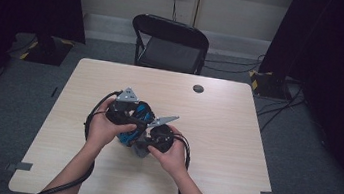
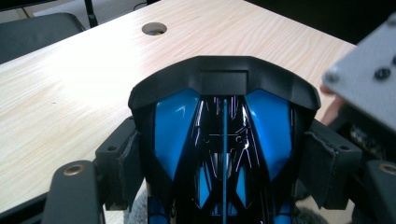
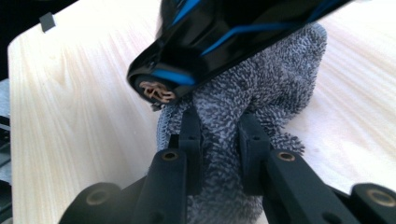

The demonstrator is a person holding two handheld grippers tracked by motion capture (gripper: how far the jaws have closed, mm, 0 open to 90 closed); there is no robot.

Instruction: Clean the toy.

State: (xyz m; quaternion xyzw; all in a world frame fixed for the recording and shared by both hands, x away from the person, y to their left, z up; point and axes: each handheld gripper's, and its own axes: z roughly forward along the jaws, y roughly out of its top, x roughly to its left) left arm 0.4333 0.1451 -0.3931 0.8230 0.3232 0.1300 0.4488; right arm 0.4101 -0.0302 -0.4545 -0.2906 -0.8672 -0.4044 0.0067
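A glossy black-and-blue object (image 1: pixel 141 113) is held above the middle of the table. My left gripper (image 1: pixel 129 116) is shut on it, with one pad (image 2: pixel 126 163) pressed against each of its sides (image 2: pixel 224 140). My right gripper (image 3: pixel 220 140) is shut on a grey fluffy cloth (image 3: pixel 261 88), which lies against the underside of the object (image 3: pixel 219 32). From above, the right gripper (image 1: pixel 146 141) and the cloth (image 1: pixel 139 149) sit just below and right of the object. A round opening at one end of the object (image 3: pixel 155 91) shows copper-coloured parts inside.
The light wooden table (image 1: pixel 215 133) has a round cable hole (image 1: pixel 198 88) near its far edge. A black folding chair (image 1: pixel 172 44) stands behind the table. Cables lie on the floor at the right. The right gripper's grey plate (image 2: pixel 369 79) shows close by in the left gripper view.
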